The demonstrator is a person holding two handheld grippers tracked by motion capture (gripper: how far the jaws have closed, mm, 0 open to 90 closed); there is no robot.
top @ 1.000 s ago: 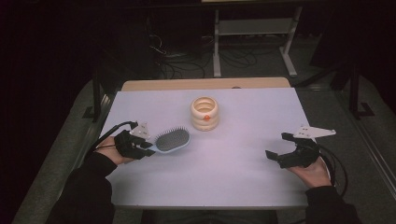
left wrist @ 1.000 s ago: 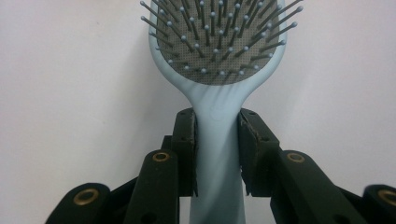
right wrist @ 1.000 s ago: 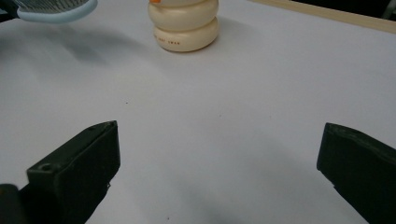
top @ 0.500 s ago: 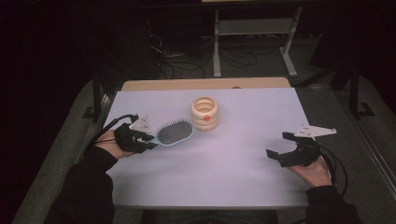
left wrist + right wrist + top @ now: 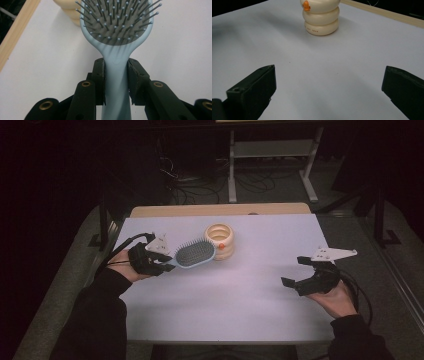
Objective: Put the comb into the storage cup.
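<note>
Where jaws clamp, hairbrush (image 5: 117, 72) handle, left hand-held gripper (image 5: 116, 82)

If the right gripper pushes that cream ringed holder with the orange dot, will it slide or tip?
The cream ringed holder probably slides rather than tips: it looks squat, with a wide flat base on the smooth pale table. Its open, hollow top suggests it is light, so the open right gripper should push gently and low.

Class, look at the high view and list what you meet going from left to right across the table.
left gripper → hairbrush → cream ringed holder → right gripper
</note>
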